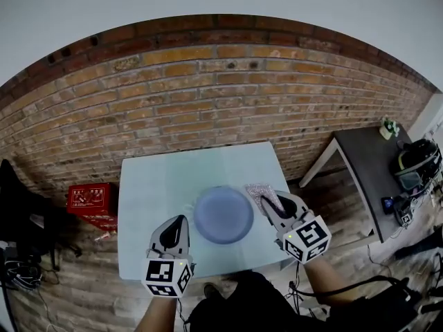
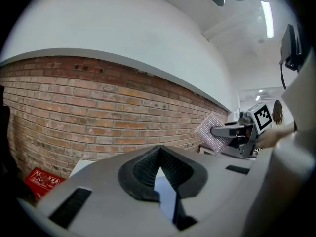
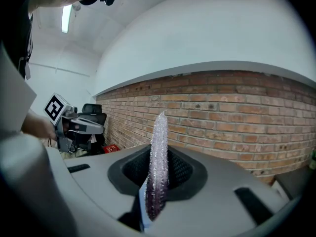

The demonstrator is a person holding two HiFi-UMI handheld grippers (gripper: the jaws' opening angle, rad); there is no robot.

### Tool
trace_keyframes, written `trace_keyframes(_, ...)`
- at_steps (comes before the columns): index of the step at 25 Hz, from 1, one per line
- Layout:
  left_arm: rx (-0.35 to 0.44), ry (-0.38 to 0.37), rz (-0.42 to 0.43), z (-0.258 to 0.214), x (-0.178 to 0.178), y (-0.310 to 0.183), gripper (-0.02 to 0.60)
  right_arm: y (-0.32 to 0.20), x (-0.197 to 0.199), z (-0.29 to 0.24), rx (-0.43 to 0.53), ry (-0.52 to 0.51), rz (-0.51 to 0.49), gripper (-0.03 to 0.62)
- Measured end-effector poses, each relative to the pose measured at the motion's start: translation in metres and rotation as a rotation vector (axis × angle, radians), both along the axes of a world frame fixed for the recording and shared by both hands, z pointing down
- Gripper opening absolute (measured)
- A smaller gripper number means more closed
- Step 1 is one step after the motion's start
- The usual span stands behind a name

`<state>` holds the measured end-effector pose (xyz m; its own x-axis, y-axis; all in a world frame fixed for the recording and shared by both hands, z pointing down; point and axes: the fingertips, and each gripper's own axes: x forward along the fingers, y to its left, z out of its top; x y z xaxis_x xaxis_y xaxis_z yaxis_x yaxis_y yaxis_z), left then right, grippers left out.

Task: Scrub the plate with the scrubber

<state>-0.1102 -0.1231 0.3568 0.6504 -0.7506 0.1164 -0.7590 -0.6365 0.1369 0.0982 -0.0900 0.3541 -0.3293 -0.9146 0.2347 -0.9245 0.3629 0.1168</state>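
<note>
A round pale-blue plate [image 1: 223, 215] lies flat on the white table [image 1: 156, 182], near its front edge. My left gripper [image 1: 181, 220] hovers just left of the plate's rim, its jaws shut, and I see nothing gripped in them. In the left gripper view its tips [image 2: 159, 151] meet, pointing at the brick wall. My right gripper [image 1: 268, 203] is at the plate's right side, shut on a silvery mesh scrubber [image 1: 259, 191]. The scrubber [image 3: 159, 157] stands edge-on between the pads. It also shows flat as a glittering square scrubber [image 2: 212, 131] in the left gripper view.
A brick wall [image 1: 208, 95] runs behind the table. A red crate [image 1: 92, 199] sits on the wooden floor at the left. At the right stands a dark grey side table [image 1: 370, 171] with small items. A black chair [image 1: 14, 206] and cables lie at the edges.
</note>
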Motion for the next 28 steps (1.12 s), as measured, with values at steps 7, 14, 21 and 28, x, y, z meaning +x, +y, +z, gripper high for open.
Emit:
trace_keyframes(7,-0.039,-0.058,-0.01,0.028,0.017,-0.019,0.009,-0.041,0.005,0.03,-0.011,0.127,-0.113,0.072)
trace_keyframes(14,-0.106,-0.079,-0.044,0.059,0.029,-0.03,0.009,-0.072,0.001,0.073,-0.055,0.244,-0.235,0.072)
trace_keyframes(21,-0.178,-0.089,-0.15,0.1,0.022,-0.047,0.009,-0.096,-0.006,0.102,0.022,0.41,-0.334,0.072)
trace_keyframes(28,-0.205,-0.122,-0.149,0.135,0.031,-0.053,0.011,-0.11,-0.009,0.15,-0.012,0.525,-0.449,0.072)
